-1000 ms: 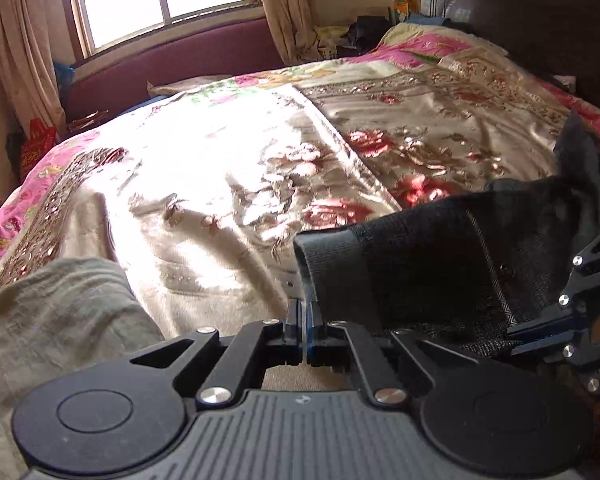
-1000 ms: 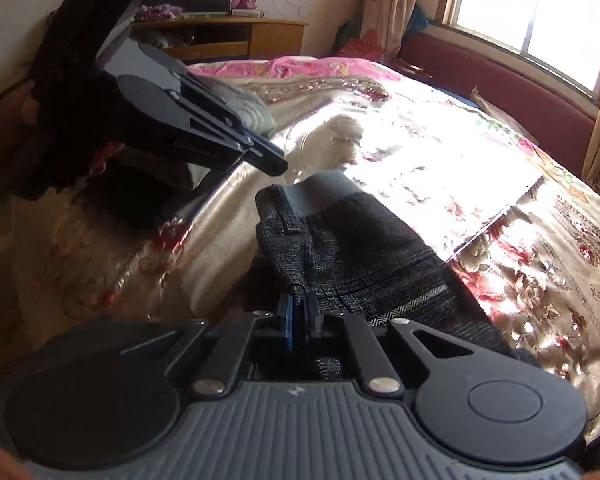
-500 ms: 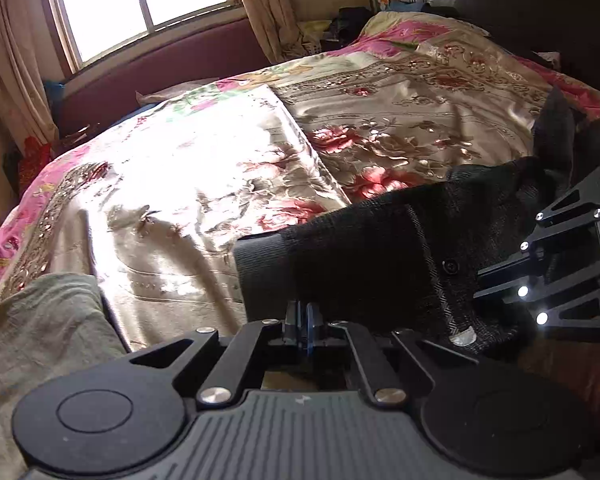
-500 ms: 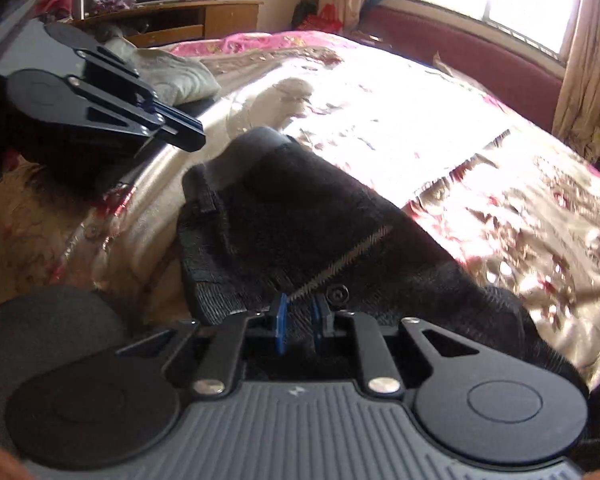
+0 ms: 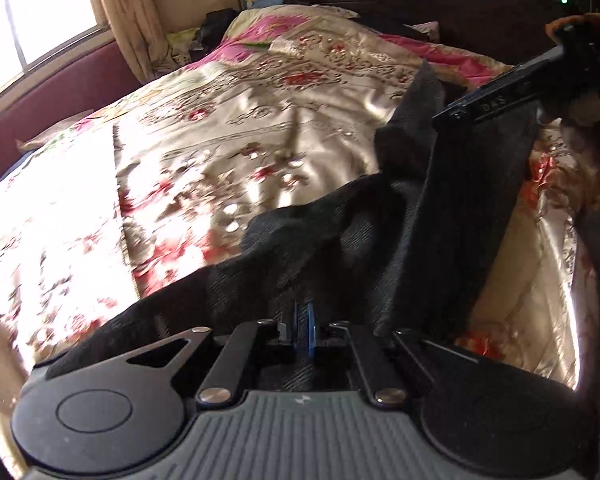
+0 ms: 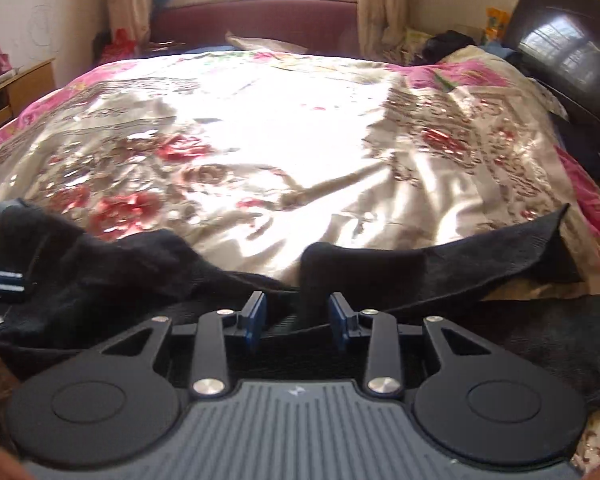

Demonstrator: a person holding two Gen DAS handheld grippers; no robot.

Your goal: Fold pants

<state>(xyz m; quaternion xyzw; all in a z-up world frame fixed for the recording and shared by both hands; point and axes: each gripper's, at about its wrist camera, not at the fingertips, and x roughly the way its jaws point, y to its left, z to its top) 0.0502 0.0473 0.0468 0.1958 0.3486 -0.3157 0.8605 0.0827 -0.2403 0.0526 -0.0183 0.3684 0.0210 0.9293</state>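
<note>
Dark, finely striped pants (image 5: 400, 240) lie stretched and rumpled along the near edge of the floral satin bedspread (image 5: 228, 152). My left gripper (image 5: 302, 330) is shut on a bunch of the fabric, which runs up from the pads toward the right. My right gripper (image 5: 500, 98) shows at the upper right of that view, over the far end of the cloth. In the right wrist view the pants (image 6: 440, 268) spread left and right. The right gripper (image 6: 298, 318) is opening: its blue pads (image 6: 256, 316) stand apart, with an upright fold between them and not pinched.
The bedspread (image 6: 284, 140) covers a wide bed up to a maroon padded bench (image 6: 256, 20) under the window. A dark headboard (image 6: 568, 48) stands at the right and a wooden cabinet (image 6: 16, 88) at the left. The left gripper's tip (image 6: 0, 280) shows at the left edge.
Both hands have swept sideways along the bed, dragging the pants out longer. The right gripper's pads, pressed together on the cloth before, have parted. The left gripper has stayed clamped.
</note>
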